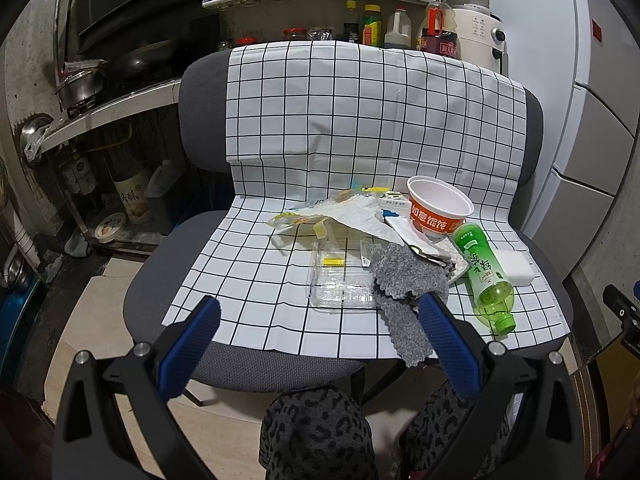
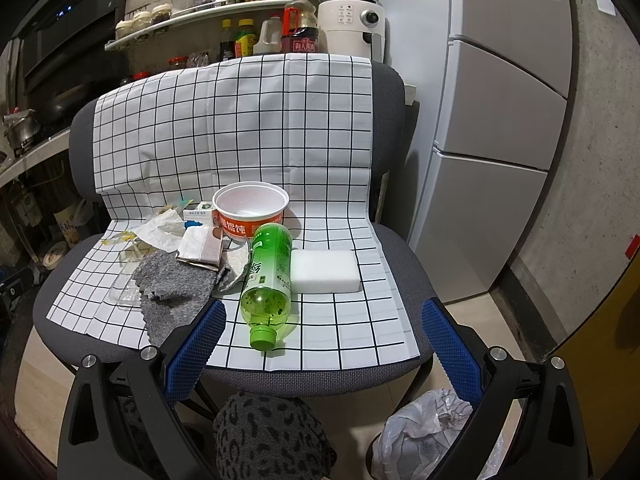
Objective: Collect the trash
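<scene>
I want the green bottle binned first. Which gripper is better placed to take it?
Right. The right gripper is open with the green bottle lying almost between its fingers, while for the left gripper it lies off to the side.

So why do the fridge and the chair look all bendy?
Left wrist view: the lens bulges everything, so the chair curves and black corners show. Right wrist view: same bulge, the fridge leans; the bottle stays sharp with a soft shadow.
</scene>
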